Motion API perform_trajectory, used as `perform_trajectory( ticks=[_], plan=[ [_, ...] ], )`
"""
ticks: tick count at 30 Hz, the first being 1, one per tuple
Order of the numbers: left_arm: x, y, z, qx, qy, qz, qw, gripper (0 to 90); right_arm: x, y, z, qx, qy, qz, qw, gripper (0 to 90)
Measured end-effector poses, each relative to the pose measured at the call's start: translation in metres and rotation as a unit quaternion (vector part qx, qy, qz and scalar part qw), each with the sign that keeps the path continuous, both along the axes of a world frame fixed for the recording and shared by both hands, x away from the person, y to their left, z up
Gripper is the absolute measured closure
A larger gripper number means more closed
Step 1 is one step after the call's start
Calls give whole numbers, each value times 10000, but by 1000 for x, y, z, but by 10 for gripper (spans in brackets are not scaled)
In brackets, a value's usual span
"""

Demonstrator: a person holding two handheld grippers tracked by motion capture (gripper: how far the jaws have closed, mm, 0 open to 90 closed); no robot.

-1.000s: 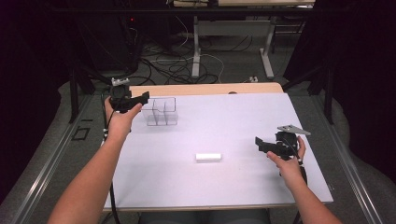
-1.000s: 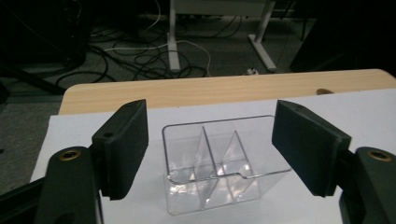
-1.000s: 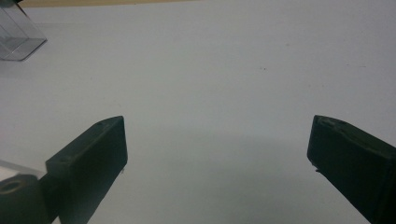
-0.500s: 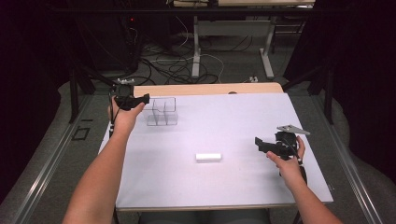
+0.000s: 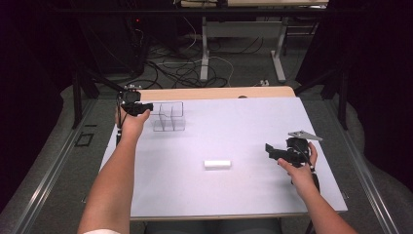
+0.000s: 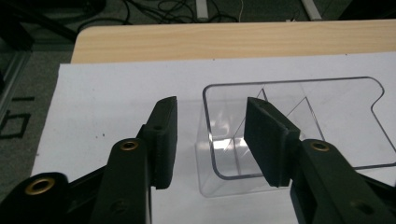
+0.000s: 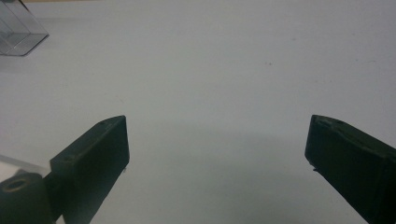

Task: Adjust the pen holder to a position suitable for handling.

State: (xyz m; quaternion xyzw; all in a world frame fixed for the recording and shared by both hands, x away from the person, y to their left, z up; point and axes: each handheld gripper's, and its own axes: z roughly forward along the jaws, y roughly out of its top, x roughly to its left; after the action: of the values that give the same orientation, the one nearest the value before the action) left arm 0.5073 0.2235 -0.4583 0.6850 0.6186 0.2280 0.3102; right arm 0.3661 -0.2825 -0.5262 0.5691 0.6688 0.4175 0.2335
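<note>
A clear plastic box (image 5: 170,118) with inner dividers stands at the far left of the white table (image 5: 243,117). My left gripper (image 5: 148,106) is at the box's left end. In the left gripper view its jaws (image 6: 211,103) straddle the near end wall of the clear box (image 6: 289,80), one pad outside and one over the inside. They have just been closing, and a gap still shows on both sides of the wall. A small white block (image 5: 217,164) lies flat near the middle. My right gripper (image 5: 269,151) hovers at the right, wide open (image 7: 219,122), with nothing between its jaws.
A strip of bare wooden tabletop (image 5: 214,92) runs along the far edge. Beyond it are table legs and cables on the floor (image 5: 195,68). A corner of the clear box (image 7: 18,28) shows at the top left of the right gripper view.
My left gripper has sunk a little at the box's left end and its jaws have narrowed. The right hand, the box and the white block have not moved.
</note>
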Motion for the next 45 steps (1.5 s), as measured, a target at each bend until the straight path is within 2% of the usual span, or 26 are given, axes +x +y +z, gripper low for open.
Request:
perform_trajectory(
  ticks=[6, 14, 15, 17, 19, 21, 23, 24, 25, 28, 29, 30, 36, 40, 43, 45],
  plan=[
    [2, 2, -5, 61, 185, 69, 9998, 591, 0, 0, 0, 10, 21, 7, 10000, 60],
    [3, 5, -9, 101, 325, 82, 9994, 623, 0, 0, -1, -7, 22, 21, 10000, 61],
    [3, 5, -10, 76, 404, 76, 9991, 648, 1, 0, -1, 2, 18, 28, 10000, 60],
    [3, 5, -12, 8, 359, 52, 9993, 657, 0, 0, -1, 1, 22, 31, 10000, 61],
    [2, 3, -11, 7, 357, 45, 9994, 741, 0, 0, -1, 3, 28, 34, 10000, 61],
    [1, 1, -10, 42, 353, 21, 9994, 768, 0, 0, -1, -9, 27, 45, 10000, 61],
    [0, -1, -9, -20, 399, 46, 9992, 860, 0, 0, -1, 7, 27, 38, 10000, 61],
    [-1, -3, -9, -63, 402, 91, 9991, 860, 0, 0, -1, 7, 27, 38, 10000, 61],
    [-1, -4, -9, 29, 386, 121, 9992, 873, 0, 0, -1, 14, 37, 15, 10000, 62],
    [-4, -5, -8, -92, 490, 269, 9984, 889, 0, 0, -1, 22, 33, 17, 10000, 63],
    [-4, -6, -8, -60, 491, 287, 9984, 892, -1, 0, -1, 38, 46, 4, 10000, 64],
    [-5, -6, -8, 30, 464, 265, 9986, 892, -1, 0, -1, 38, 46, 4, 10000, 64],
    [-9, -9, -10, -5, 320, 391, 9987, 895, 0, 0, -1, 42, 54, 6, 10000, 64],
    [-11, -9, -8, 36, 415, 478, 9980, 896, 1, 0, -1, 16, 48, 15, 10000, 65],
    [-14, -8, -7, -35, 502, 606, 9969, 897, 1, 0, -2, 24, 65, 28, 10000, 65],
    [-16, -5, -6, -17, 524, 565, 9970, 897, 1, 1, -2, 34, 82, 21, 10000, 65]
  ],
)
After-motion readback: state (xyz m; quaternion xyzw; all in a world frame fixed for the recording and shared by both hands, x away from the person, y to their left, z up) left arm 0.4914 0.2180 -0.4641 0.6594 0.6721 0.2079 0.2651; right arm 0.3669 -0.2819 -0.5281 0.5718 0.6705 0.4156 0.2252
